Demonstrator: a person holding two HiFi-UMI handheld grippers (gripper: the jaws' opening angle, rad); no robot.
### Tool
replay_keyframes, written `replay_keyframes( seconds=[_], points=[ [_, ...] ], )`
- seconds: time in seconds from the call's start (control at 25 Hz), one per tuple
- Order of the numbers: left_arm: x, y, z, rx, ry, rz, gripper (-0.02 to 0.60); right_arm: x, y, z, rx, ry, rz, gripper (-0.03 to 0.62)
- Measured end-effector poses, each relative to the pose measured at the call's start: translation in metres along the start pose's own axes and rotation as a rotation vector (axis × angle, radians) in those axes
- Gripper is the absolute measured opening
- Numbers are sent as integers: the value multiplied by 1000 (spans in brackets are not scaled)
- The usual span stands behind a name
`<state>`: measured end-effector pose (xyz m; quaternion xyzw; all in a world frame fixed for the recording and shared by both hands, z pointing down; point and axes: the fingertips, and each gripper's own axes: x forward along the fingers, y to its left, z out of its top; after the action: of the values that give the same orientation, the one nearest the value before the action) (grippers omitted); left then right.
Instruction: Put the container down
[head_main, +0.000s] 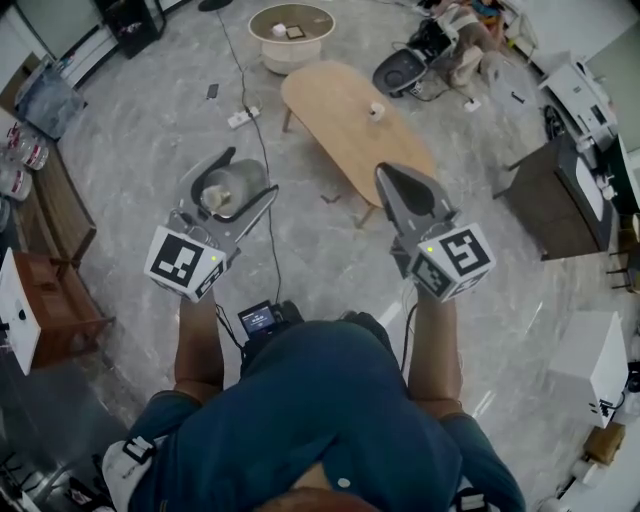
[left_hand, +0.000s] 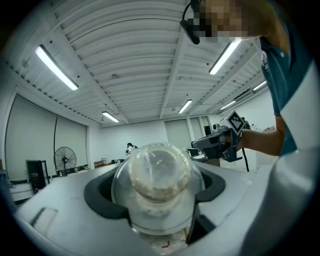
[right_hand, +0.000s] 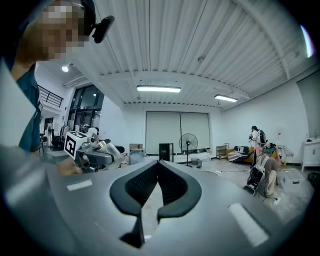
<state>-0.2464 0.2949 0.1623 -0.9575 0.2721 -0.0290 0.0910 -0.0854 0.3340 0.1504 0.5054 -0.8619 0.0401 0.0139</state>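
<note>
In the head view my left gripper (head_main: 246, 174) is held level over the floor and is shut on a clear round container (head_main: 222, 192) with something whitish inside. From the left gripper view the container (left_hand: 157, 182) fills the space between the black pads (left_hand: 99, 196) of that gripper (left_hand: 156, 192). My right gripper (head_main: 391, 172) hangs at the same height to the right, jaws shut with nothing in them. Its own view shows the right gripper (right_hand: 159, 164) with its tips meeting. Each gripper appears in the other's view: the right gripper (left_hand: 215, 142) and the left gripper (right_hand: 92, 151).
An oval wooden table (head_main: 340, 100) stands ahead with a small pale cup (head_main: 376, 111) on it. Beyond it is a round white table (head_main: 291, 35). A power strip (head_main: 240, 119) and cable lie on the floor. Wooden furniture (head_main: 55, 300) stands left, a dark cabinet (head_main: 550, 200) right.
</note>
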Motion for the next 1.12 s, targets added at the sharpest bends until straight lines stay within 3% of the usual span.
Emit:
replay_keyframes(
  seconds=[0.4,1.12],
  points=[
    [26,21,-6,-9,33,-13,341,26,-35,-8,16,32,-13,11],
    [120,31,1,9,100,186,341,80,-164,1,57,-39,209,11]
  ],
)
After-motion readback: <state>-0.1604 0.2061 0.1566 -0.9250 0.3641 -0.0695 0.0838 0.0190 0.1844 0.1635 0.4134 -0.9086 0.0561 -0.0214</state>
